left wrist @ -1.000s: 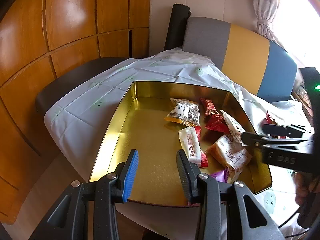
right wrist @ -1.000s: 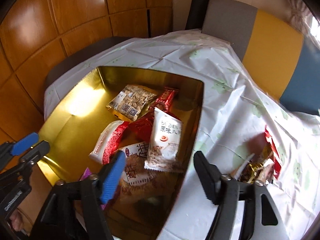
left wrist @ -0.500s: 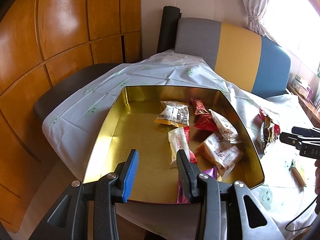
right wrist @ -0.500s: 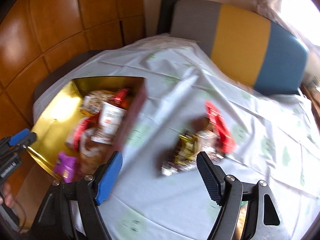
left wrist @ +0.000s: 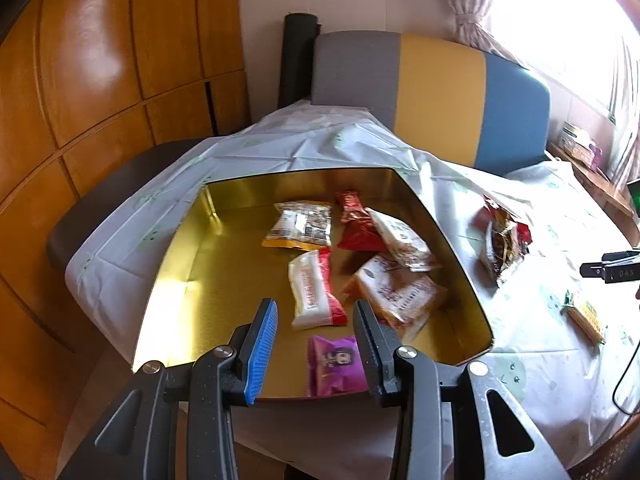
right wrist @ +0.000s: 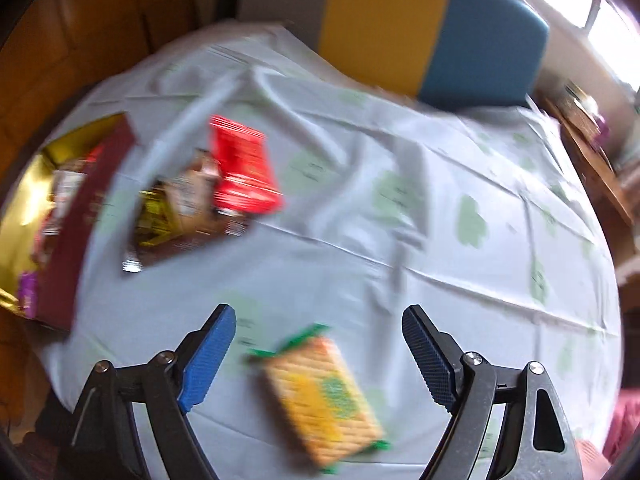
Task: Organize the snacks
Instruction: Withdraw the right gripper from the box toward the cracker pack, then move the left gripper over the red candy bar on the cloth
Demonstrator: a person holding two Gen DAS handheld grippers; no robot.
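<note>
My left wrist camera is looking forward and down along its fingers into the shallow gold metal tin (left wrist: 188, 272) just ahead, sitting close above its near rim, with the grey, yellow and blue upholstered chair back (left wrist: 436, 96) facing it beyond. My right wrist camera is hovering close over the white cloth-covered table (right wrist: 400, 208), tilting down and blurring. Both views are sharing the tin (right wrist: 24, 200), lying left of my right tool, the loose pile of red and brown snack packets (right wrist: 216, 188) (left wrist: 502, 244), and the chair back (right wrist: 432, 36).
</note>
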